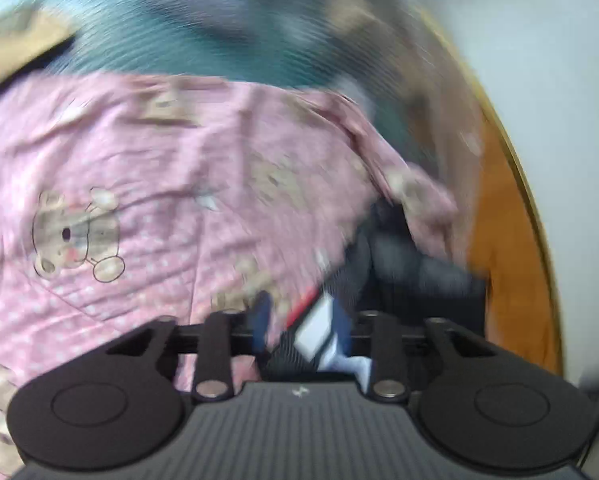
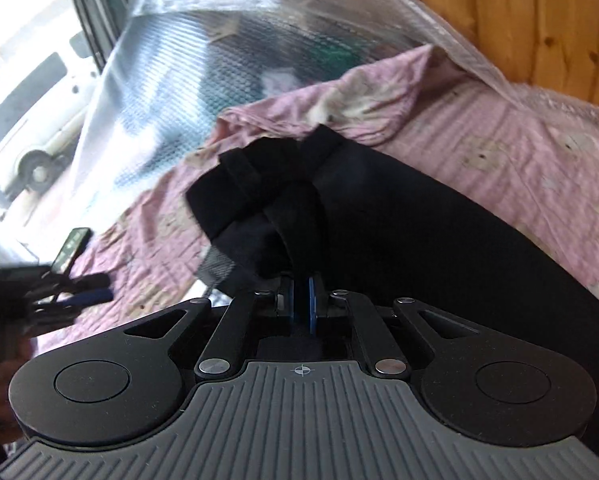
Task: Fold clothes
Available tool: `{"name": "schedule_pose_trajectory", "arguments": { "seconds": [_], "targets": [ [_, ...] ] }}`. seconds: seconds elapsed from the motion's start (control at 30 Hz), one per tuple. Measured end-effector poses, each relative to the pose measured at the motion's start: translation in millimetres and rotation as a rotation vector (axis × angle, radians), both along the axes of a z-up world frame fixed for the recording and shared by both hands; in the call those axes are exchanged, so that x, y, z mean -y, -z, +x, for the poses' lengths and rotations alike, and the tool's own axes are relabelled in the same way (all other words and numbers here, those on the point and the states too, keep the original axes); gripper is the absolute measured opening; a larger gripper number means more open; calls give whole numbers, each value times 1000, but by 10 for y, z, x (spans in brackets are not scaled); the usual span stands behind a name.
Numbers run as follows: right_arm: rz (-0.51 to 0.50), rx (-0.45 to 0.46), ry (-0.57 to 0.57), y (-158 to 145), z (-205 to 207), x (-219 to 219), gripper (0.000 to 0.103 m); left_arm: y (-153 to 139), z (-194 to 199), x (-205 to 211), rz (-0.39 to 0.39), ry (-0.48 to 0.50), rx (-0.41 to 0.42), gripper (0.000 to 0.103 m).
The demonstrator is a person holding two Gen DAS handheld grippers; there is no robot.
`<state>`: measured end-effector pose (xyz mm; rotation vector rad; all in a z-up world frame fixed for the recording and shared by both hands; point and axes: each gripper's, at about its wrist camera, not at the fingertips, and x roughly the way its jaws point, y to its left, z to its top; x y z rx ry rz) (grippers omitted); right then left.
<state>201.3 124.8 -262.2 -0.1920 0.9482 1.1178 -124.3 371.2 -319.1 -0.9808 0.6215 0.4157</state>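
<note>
A black garment lies bunched on a pink bear-print sheet. My right gripper is shut on a fold of the black garment, which drapes over its blue pads and off to the right. My left gripper is open, with its blue fingers apart over the pink sheet; that view is motion-blurred. The other gripper, dark and blurred, shows beyond it. The left gripper appears at the left edge of the right wrist view, apart from the garment.
Bubble wrap covers teal bedding behind the sheet. A wooden headboard stands at the back right. A window with a white van is at the left. A small dark device lies on the sheet.
</note>
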Motion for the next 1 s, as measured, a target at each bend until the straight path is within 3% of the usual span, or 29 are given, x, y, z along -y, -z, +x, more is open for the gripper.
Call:
{"name": "schedule_pose_trajectory", "arguments": {
  "seconds": [0.07, 0.13, 0.27, 0.4, 0.5, 0.6, 0.7, 0.73, 0.77, 0.8, 0.83, 0.87, 0.93, 1.0],
  "targets": [
    [14, 0, -4, -43, -18, 11, 4, 21, 26, 234, 61, 129, -43, 59],
    [26, 7, -25, -101, -73, -5, 4, 110, 89, 438, 71, 208, -70, 64],
    [48, 21, -66, -216, -185, -38, 5, 289, 240, 523, 70, 147, -97, 69],
    [71, 36, -107, -331, -297, -70, 5, 11, 427, 444, 264, 133, -125, 69],
    [81, 35, -121, -362, -340, -64, 5, -147, 578, 429, 402, 351, -113, 73],
    [78, 15, -106, -297, -311, -5, 5, -64, 889, 531, 528, 607, -171, 78],
    [75, -5, -90, -232, -282, 54, 6, 187, 1136, 568, 520, 780, -230, 75],
    [73, -11, -85, -210, -274, 74, 6, 185, 1134, 561, 521, 785, -222, 68],
    [70, -11, -79, -195, -280, 95, 6, 184, 1132, 553, 521, 791, -214, 25],
    [65, -11, -72, -180, -278, 114, 6, 182, 1129, 546, 522, 796, -206, 5],
    [66, -12, -64, -171, -266, 125, 6, 149, 1095, 503, 528, 762, -191, 5],
    [79, -11, -59, -197, -272, 139, 6, 79, 1019, 386, 525, 666, -172, 5],
    [128, -16, -71, -276, -333, 159, 6, 15, 861, 53, 431, 438, -154, 6],
    [185, -35, -99, -345, -458, 149, 6, 62, 785, -79, 343, 315, -158, 10]
  ]
}}
